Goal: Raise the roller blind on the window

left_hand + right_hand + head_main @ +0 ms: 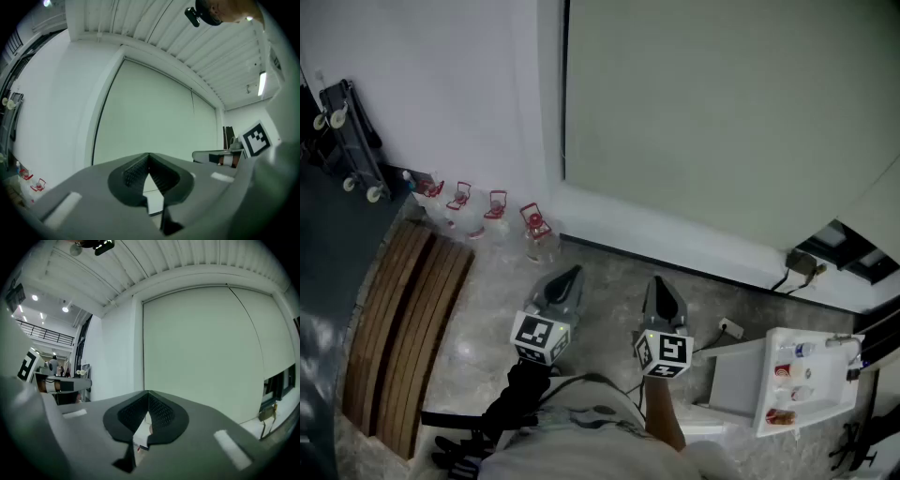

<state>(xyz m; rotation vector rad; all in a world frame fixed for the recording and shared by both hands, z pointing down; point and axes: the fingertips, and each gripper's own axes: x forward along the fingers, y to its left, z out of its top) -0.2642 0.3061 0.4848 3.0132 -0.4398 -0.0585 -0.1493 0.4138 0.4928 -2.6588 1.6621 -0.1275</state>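
White walls frame the window, where the roller blind (722, 112) hangs drawn down. The left gripper (570, 275) and right gripper (659, 283) are clenched, empty, well short of it. Best find its pull cord, which I can't spot, then unclench before reaching.

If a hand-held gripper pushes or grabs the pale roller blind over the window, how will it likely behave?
The pale, flat roller blind hangs as a wide smooth sheet, so it would probably flex and sway under a push rather than resist. Its plain surface shows no texture, so a grip may slip on it.
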